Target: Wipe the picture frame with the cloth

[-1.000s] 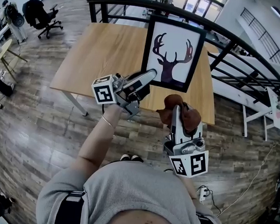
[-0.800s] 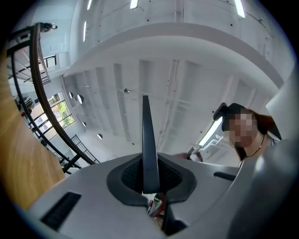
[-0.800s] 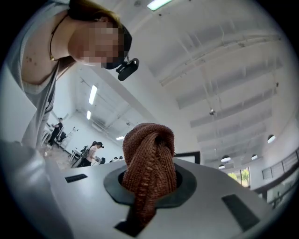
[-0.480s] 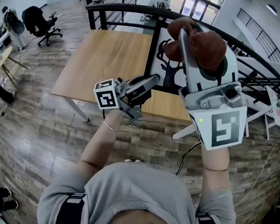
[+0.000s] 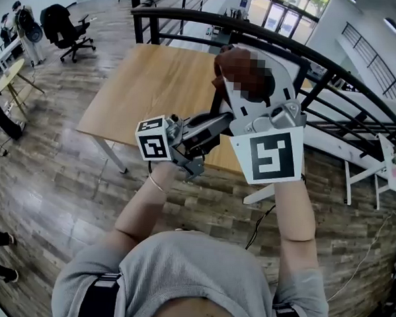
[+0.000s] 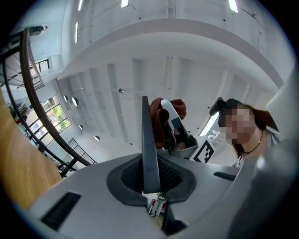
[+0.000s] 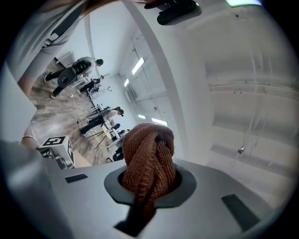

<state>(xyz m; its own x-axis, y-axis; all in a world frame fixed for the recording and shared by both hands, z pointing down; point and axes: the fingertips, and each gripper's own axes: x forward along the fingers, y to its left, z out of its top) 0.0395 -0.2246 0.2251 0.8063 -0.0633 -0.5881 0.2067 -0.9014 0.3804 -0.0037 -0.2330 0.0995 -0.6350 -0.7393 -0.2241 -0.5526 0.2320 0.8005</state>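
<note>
Over the wooden table (image 5: 155,86), the left gripper (image 5: 212,124) clamps the picture frame (image 6: 148,149) edge-on while the right gripper (image 5: 245,71), clenched on the bunched cloth (image 7: 148,158), sits beside it (contact unclear), so wiping is likely yet to be done.

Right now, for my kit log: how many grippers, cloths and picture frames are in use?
Grippers: 2, the left gripper and the right gripper
Cloths: 1, the cloth clamped in the right gripper
Picture frames: 1, the picture frame clamped in the left gripper
Total: 4
</note>
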